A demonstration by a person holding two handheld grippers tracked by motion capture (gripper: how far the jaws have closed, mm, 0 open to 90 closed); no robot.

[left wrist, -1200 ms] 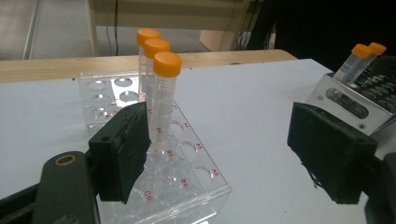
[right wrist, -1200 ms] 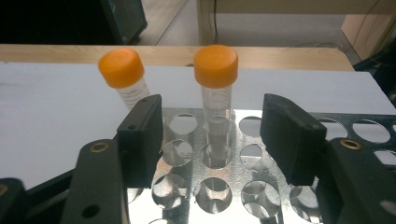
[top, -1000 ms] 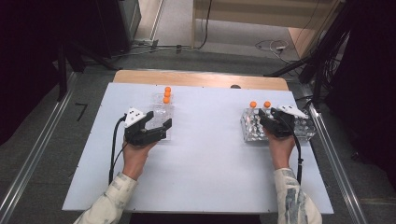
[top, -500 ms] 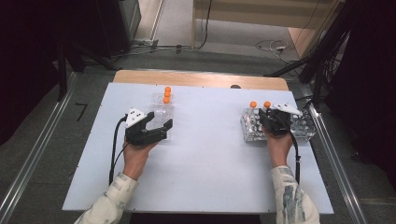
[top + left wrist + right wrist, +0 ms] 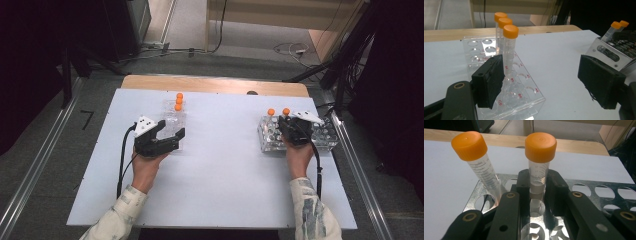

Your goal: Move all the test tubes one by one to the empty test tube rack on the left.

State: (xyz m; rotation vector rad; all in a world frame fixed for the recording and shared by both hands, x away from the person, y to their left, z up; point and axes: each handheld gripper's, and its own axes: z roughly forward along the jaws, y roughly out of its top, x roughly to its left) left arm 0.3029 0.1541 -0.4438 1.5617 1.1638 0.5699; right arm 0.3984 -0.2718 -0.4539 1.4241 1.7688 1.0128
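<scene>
A white table [image 5: 220,185] stands on grey floor [image 5: 50,150], with a wooden board [image 5: 210,84] along its far edge. Cables [image 5: 290,49] lie on the floor beyond, and metal rails [image 5: 30,180] run alongside.

Leaning tube [image 5: 480,167] crowds right claw [image 5: 537,186]; table middle [image 5: 225,165] open.

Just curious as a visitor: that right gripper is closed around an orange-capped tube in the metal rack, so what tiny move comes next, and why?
Probably lift straight up. The right gripper is clamped on the tube, whose lower end sits in a hole of the metal rack; a sideways pull would likely jam it.
</scene>
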